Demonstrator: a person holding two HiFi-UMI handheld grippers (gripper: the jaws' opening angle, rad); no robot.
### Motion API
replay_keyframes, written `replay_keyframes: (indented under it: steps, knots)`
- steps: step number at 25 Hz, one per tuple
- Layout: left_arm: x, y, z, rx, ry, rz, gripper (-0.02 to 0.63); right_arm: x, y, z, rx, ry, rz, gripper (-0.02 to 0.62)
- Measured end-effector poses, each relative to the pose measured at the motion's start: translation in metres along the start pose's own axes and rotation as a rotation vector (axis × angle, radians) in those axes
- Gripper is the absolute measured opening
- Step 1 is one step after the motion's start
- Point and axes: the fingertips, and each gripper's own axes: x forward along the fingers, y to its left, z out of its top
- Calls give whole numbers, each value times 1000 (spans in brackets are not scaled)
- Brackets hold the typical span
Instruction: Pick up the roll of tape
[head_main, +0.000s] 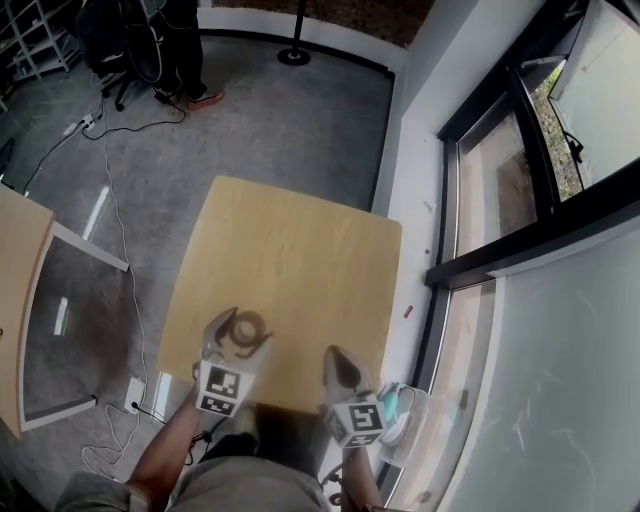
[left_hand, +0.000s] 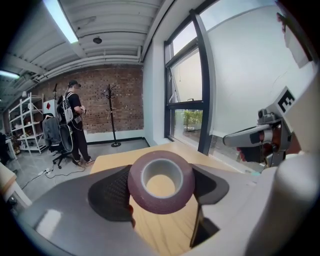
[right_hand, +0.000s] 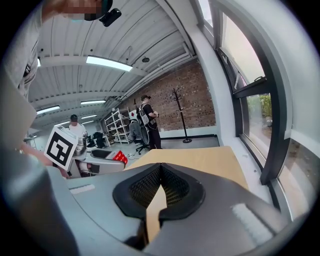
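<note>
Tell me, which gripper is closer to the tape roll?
Left. The left gripper grips the roll of tape between its jaws; the right gripper is shut and empty, off to its right.

So the table sits mid-floor, with the window wall running down its right side. The roll of tape is over the table's near left part, between the jaws of the left gripper. The right gripper is just to its right, over the near edge. Left of the table there are cables on the floor and another desk (only its corner shows). Way behind, a person stands beside a chair, with a coat stand to their right.
</note>
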Motion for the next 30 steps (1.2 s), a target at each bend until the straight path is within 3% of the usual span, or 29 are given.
replay_keyframes:
  steps: [10,19,30]
  knots:
    - [-62,-3,31,10,-102,24,344,-24,29,8,-36,-38,21,14]
    - [-113,-6,44,-29,-169,28,344,-58,48,22,-23,-108,-10,14]
    - [-167,-15,68,-8,-263,47,344,-103,69,28,-49,-170,-25,14]
